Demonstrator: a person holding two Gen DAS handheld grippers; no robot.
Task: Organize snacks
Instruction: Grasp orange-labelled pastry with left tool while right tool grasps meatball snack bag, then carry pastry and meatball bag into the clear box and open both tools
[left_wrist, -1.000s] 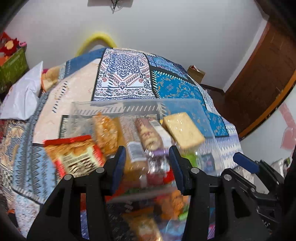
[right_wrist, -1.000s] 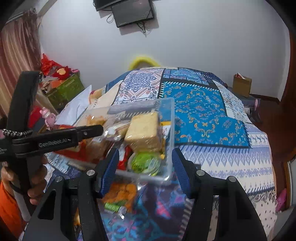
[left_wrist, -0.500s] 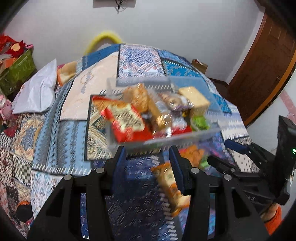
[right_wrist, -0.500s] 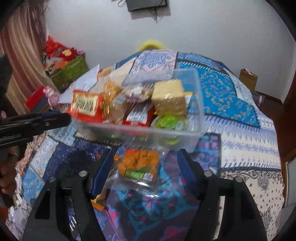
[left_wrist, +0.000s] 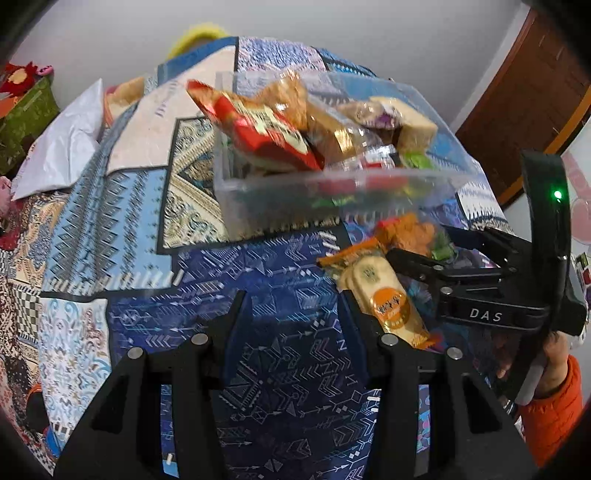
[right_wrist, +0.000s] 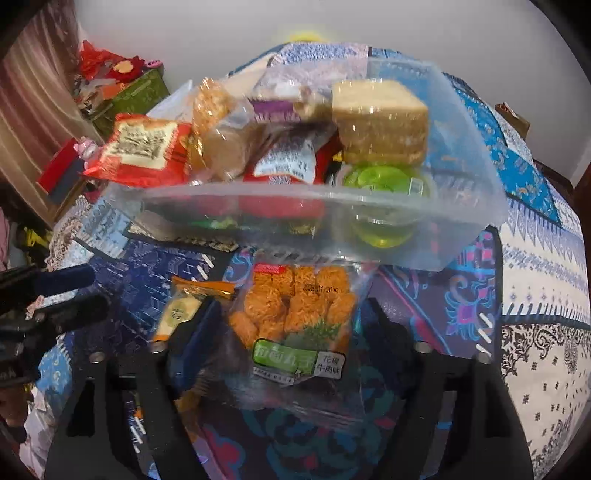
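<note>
Right gripper (right_wrist: 288, 328) opening around clear bag of orange fried snacks (right_wrist: 295, 314) on patterned bedspread (left_wrist: 295, 369), pads not pressing. Left gripper (left_wrist: 291, 314) parted, empty. Biscuit packet (left_wrist: 384, 299) just beside; clear snack bin (right_wrist: 369, 214) beyond.

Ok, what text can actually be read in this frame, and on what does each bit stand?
"DAS": white letters on the right gripper.
"2026/01/20 K": stamp on the clear bag of orange snacks.
Green and white bag label: Chinese characters, too blurred to quote.
Red packet and cracker pack prints: too blurred.
</note>
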